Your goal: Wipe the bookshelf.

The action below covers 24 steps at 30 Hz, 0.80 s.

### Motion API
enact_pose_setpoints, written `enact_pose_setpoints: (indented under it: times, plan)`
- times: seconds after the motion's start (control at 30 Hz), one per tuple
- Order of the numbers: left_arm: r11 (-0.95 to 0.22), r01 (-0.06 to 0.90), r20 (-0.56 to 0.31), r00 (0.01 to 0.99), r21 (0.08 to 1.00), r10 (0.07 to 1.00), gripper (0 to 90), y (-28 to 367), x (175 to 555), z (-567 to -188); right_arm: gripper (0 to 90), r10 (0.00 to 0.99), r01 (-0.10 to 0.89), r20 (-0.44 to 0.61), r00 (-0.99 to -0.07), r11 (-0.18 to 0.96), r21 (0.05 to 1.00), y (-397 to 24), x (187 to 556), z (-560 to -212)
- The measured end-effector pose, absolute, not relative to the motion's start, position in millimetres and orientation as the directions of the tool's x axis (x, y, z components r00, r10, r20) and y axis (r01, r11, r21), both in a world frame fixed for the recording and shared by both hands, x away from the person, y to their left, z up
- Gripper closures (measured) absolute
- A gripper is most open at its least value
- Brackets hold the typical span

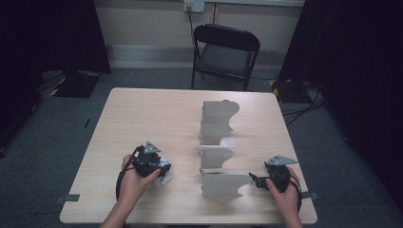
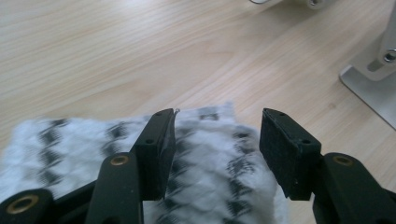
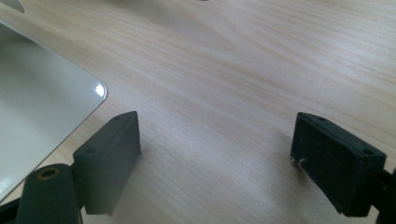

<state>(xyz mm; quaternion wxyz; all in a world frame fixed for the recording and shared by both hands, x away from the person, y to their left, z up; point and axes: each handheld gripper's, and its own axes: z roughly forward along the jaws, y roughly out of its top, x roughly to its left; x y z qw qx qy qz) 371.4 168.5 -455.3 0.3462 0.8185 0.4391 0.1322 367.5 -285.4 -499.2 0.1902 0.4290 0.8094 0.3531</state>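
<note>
Your pale wooden table (image 1: 142, 114) bears a row of upright grey metal plates (image 1: 216, 142). Well left of them lies the white black-patterned cloth (image 2: 210, 158), under your left gripper (image 2: 217, 135), jaws parted, not pressing it. Just right of the nearest plate, your right gripper (image 3: 217, 149) gapes wide, holding nothing.

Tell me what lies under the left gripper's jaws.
A white cloth with dark markings lies flat on the wooden table beneath the left gripper, whose jaws stand apart over it. Whatever may lie under the cloth is covered.
</note>
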Motion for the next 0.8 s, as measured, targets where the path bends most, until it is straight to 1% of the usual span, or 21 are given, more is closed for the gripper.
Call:
enact_pose_setpoints:
  times: [0.13,0.23,0.33,0.4,0.47,0.67,0.8]
  plan:
    - [-0.338,0.636,-0.097,0.548,0.693,0.831,45.5,179.6,367.7,-453.2,14.9,0.829,0.560,-0.005,-0.559,0.382,0.735,-285.4,367.5,-499.2]
    - [-0.347,0.627,-0.090,0.557,0.698,0.825,44.9,181.8,364.3,-451.2,14.9,0.830,0.561,-0.005,-0.558,0.381,0.735,-285.3,367.3,-499.2]
    - [-0.352,0.640,-0.094,0.555,0.683,0.827,44.9,184.8,364.5,-451.8,15.0,0.830,0.561,-0.005,-0.557,0.381,0.735,-285.3,367.2,-499.2]
    - [-0.346,0.659,-0.112,0.549,0.668,0.828,44.9,185.6,365.9,-457.2,15.0,0.831,0.562,-0.005,-0.556,0.381,0.735,-285.2,367.1,-499.2]
    - [-0.358,0.671,-0.116,0.552,0.649,0.826,44.9,184.6,366.2,-463.5,14.9,0.831,0.562,-0.005,-0.556,0.380,0.735,-285.2,367.1,-499.2]
    - [-0.342,0.675,-0.132,0.547,0.654,0.827,42.6,176.0,368.7,-474.8,14.9,0.831,0.562,-0.005,-0.556,0.380,0.735,-285.2,367.1,-499.2]
    - [-0.362,0.659,-0.122,0.569,0.659,0.813,42.2,168.9,375.2,-477.2,14.9,0.831,0.562,-0.005,-0.556,0.380,0.735,-285.2,367.1,-499.2]
